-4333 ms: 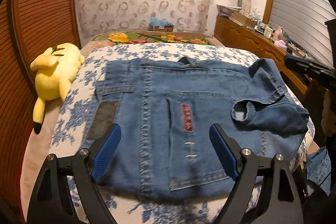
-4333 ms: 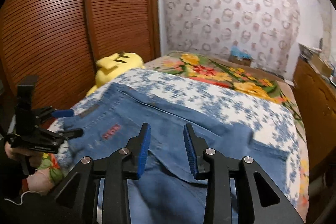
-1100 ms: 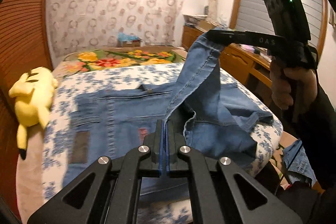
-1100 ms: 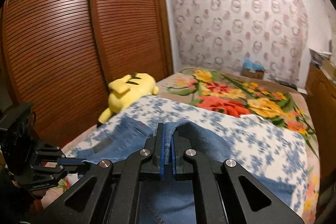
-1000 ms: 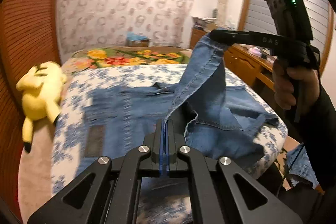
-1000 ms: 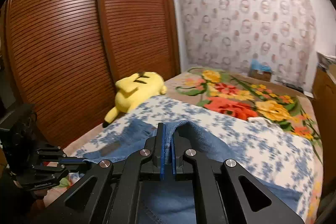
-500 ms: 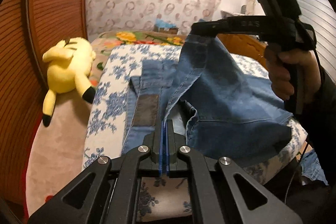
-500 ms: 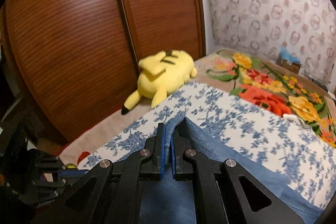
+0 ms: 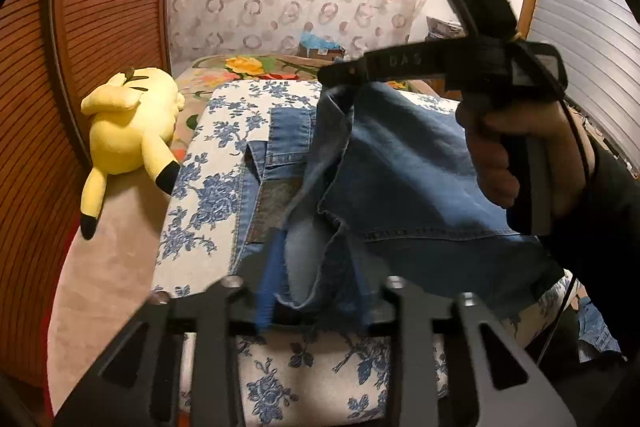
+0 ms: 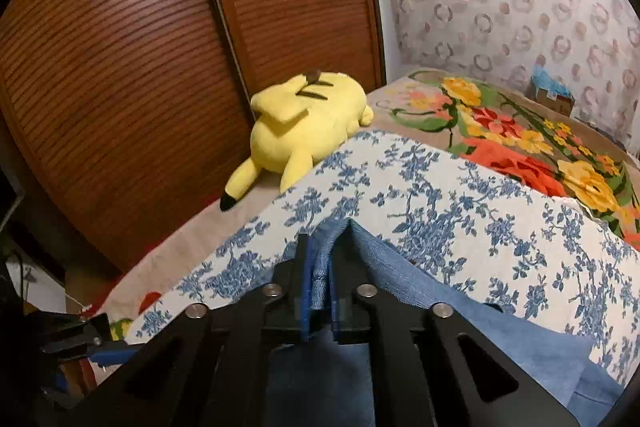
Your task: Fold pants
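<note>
Blue denim pants [image 9: 400, 163] lie on the blue-flowered sheet [image 9: 208, 187], and one half is lifted and carried over the other. My right gripper [image 9: 334, 79] holds the raised edge up, with a hand [image 9: 516, 147] on its grip. In the right wrist view a denim fold [image 10: 320, 267] sits between the narrowly spaced pads of the right gripper [image 10: 318, 283], whose jaws are opening. My left gripper [image 9: 316, 287] is near the bed's front edge. Its jaws are opening too, and a frayed hem [image 9: 312, 267] hangs loose between them and hides the right finger.
A yellow plush toy [image 9: 128, 119] lies at the left bed edge beside slatted wooden wardrobe doors [image 10: 140, 67]. A bright floral blanket [image 10: 520, 143] covers the far half of the bed. A wooden dresser and a roller shutter [image 9: 580, 39] stand on the right.
My left jaws have parted and the hem now hangs loose between them. The right gripper has swung the lifted denim left across the bed and lower.
</note>
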